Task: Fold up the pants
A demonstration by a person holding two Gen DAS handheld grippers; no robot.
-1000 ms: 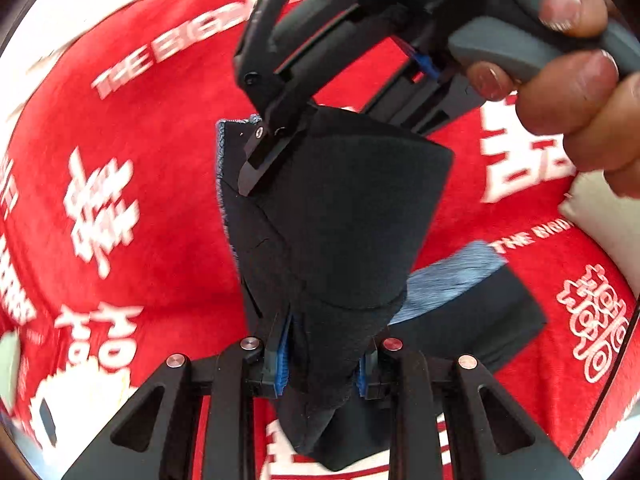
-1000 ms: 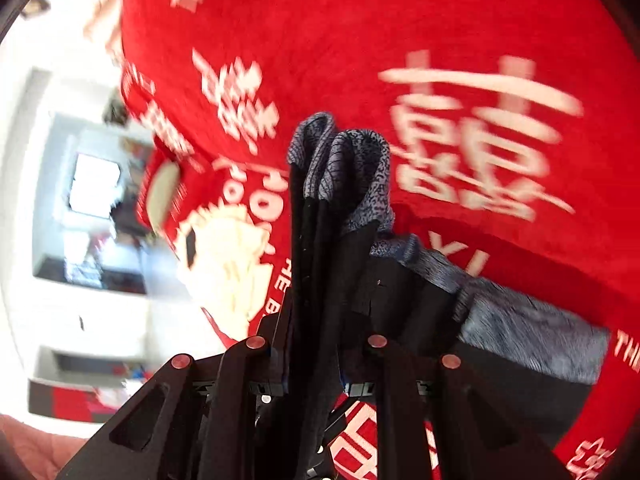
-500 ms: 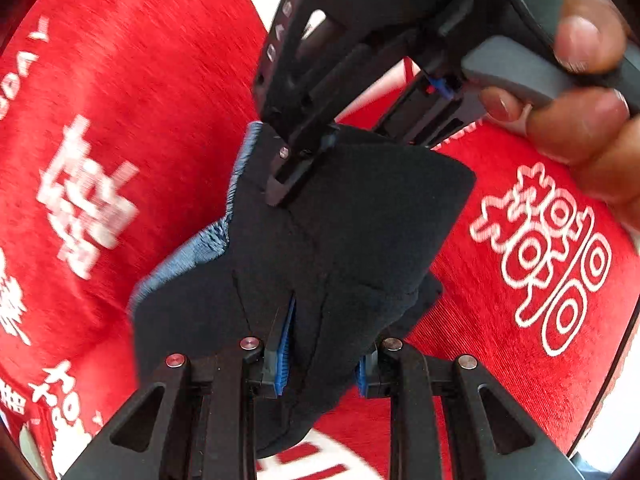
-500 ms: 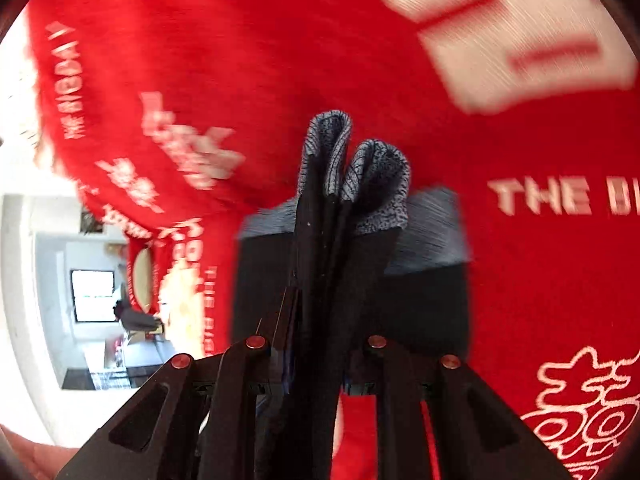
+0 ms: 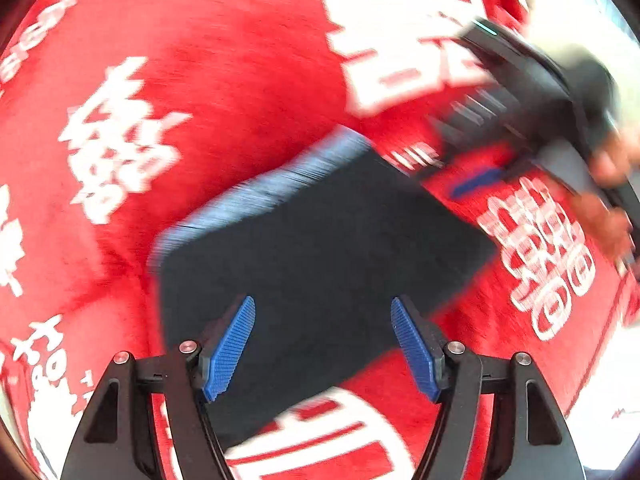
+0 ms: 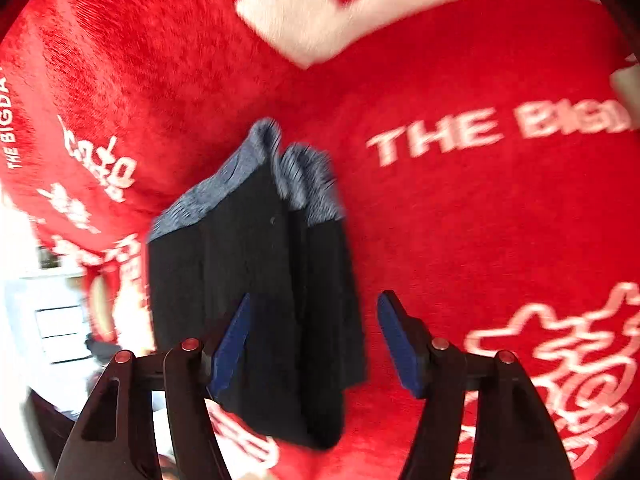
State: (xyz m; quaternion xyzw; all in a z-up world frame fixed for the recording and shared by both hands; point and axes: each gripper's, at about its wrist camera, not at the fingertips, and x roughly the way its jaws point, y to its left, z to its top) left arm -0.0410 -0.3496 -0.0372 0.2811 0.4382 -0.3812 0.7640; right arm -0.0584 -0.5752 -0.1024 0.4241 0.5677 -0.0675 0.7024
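Note:
The dark pants (image 5: pixel 320 248) with a grey-blue waistband (image 5: pixel 260 188) lie folded in a compact flat block on the red blanket (image 5: pixel 224 80). My left gripper (image 5: pixel 323 344) is open just above their near edge, with blue pads (image 5: pixel 230 350) apart and empty. The right gripper shows in the left wrist view (image 5: pixel 476 180), blurred, beside the pants' far right corner. In the right wrist view my right gripper (image 6: pixel 314 344) is open over the pants (image 6: pixel 256 292), whose waistband (image 6: pixel 296 176) bunches at the far end.
The red blanket with white lettering (image 6: pixel 440 136) covers the whole surface. A hand (image 5: pixel 612 184) holds the right gripper's handle. A room with white furniture (image 6: pixel 56 332) shows past the blanket's left edge.
Both grippers have opened and let go of the pants. The pants have dropped from a raised fold to lie flat on the blanket, and the right gripper has pulled away to the right.

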